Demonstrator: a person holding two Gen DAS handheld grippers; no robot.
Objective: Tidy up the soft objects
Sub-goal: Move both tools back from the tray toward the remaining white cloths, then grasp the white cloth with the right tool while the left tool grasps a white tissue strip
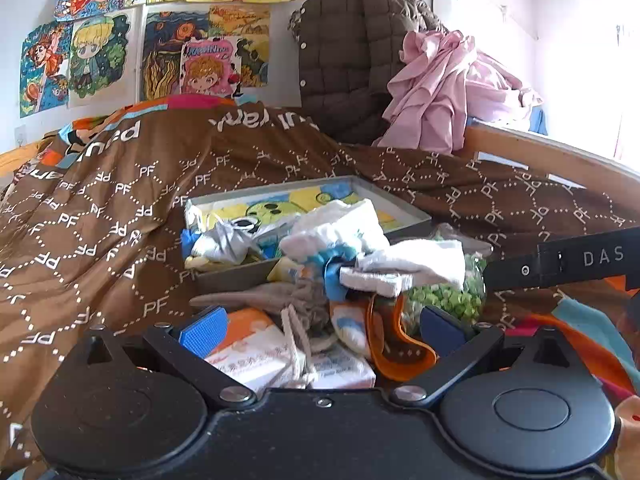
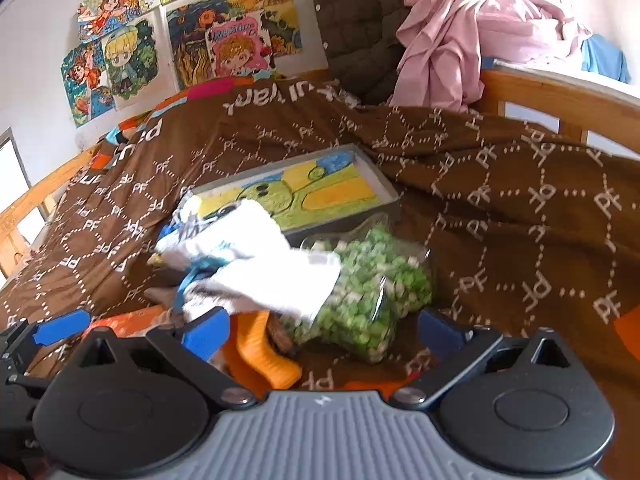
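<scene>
Plainly the white cloth bundle (image 1: 380, 256) is the thing to sort first: it lies on top of a heap of small items on the brown printed quilt (image 1: 100, 216), just in front of the shallow grey box (image 1: 404, 208) with the cartoon drawing in its bottom. From the right wrist view the same bundle (image 2: 256, 268) leans against a clear bag of green pellets (image 2: 372, 288). It looks like socks or small towels with a blue band (image 1: 334, 276) wrapped round the middle, so I judge it light, limp and apt to sag or unroll if lifted by a loose end. The banded middle seems the best place to pinch, since the folds are gathered there.

Left gripper (image 1: 320, 328) hangs low over the pile with its jaws spread wide and nothing between them; below it lie a tissue packet (image 1: 256, 348), an orange plastic piece (image 1: 400, 344) and some grey cord. Right gripper (image 2: 320, 330) is likewise wide open and empty, its blue pads standing to either side of the pellet bag and the cloth's lower edge.

That bag will be slippery and shifting, heavier than the cloth, and better taken by its crumpled top. A brown quilted jacket (image 1: 352, 48) and pink garment (image 1: 444, 88) are heaped at the far rail.
</scene>
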